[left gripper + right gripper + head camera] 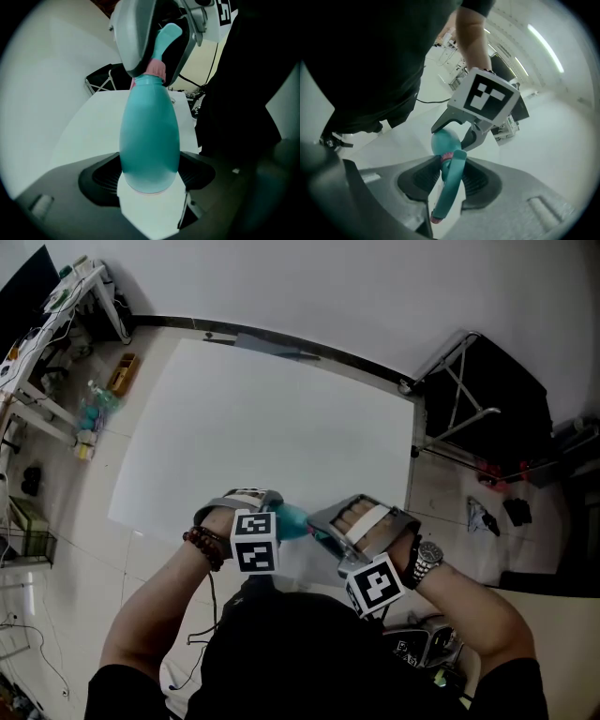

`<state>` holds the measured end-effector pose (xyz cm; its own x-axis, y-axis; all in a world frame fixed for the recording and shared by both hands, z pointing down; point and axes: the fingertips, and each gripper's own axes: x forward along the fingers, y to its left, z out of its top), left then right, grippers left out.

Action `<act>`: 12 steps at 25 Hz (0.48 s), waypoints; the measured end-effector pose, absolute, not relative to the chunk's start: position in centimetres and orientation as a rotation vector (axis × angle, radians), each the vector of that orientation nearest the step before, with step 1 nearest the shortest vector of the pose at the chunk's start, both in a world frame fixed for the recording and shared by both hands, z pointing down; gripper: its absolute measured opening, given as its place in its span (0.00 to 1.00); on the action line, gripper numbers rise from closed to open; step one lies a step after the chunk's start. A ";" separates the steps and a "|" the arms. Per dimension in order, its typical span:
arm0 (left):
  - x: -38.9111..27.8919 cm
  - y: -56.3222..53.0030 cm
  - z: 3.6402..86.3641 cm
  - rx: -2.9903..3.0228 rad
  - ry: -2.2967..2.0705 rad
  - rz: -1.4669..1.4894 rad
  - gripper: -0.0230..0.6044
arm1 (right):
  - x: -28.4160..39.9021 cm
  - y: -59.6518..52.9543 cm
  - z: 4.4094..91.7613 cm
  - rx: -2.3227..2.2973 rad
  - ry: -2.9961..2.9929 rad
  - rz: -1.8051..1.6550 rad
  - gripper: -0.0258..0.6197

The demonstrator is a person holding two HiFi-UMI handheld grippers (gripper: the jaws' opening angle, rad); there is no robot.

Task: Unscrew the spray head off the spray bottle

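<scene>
Holding the body: the left gripper (149, 177) clamps the wide lower part of a teal, rounded plastic spray bottle (150, 136), with one dark ribbed pad at 9 o'clock and the other at 3 o'clock of it. The jaws stand far apart and the body fills the gap.
Bottle base: it faces the left gripper's camera and the neck points away, toward 12 o'clock in the left gripper view.
Grip on the top: the right gripper (449, 174) is clenched on the teal plastic spray head (449, 190) just by the pink ribbed collar (157, 69). Its jaws are narrowly set, with a pad on either side.
Spray head: it sits on the bottle's neck, and the collar meets the shoulder. Its long teal part runs toward 6 o'clock in the right gripper view, and its tip is pinkish.
Bottle's place: it is carried between the two grippers, which face each other over the near edge of the white rectangular table (281, 427), at 6 o'clock in the head view. Whether it touches the tabletop cannot be told.
Marker cubes: a black-and-white cube (254, 542) rides on the left gripper, and another sits on the right one.
Wrists: there is a dark bead bracelet (206, 545) on the left and a metal wristwatch (427, 561) on the right.
Surroundings: a black folding stand (478, 390) is beside the table at 2 o'clock.
</scene>
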<state>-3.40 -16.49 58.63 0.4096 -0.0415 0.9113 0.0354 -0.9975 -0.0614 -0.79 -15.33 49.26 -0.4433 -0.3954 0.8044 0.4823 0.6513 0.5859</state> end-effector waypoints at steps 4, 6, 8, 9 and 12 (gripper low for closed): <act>-3.8 -15.5 59.0 -2.598 -0.070 -1.698 0.68 | -1.1 -14.4 48.8 -0.110 -1.739 -1.155 0.23; -4.2 -15.4 59.1 -2.601 -0.080 -1.712 0.68 | -0.7 -14.1 48.9 -0.121 -1.735 -1.184 0.23; -4.4 -15.5 59.3 -2.598 -0.071 -1.718 0.68 | -0.5 -14.2 48.6 -0.109 -1.744 -1.189 0.23; -4.4 -15.6 59.3 -2.600 -0.061 -1.718 0.68 | -0.6 -14.3 48.5 -0.100 -1.748 -1.186 0.23; -4.7 -16.0 59.5 -2.594 -0.028 -1.717 0.68 | -0.7 -14.5 48.2 -0.084 -1.761 -1.170 0.23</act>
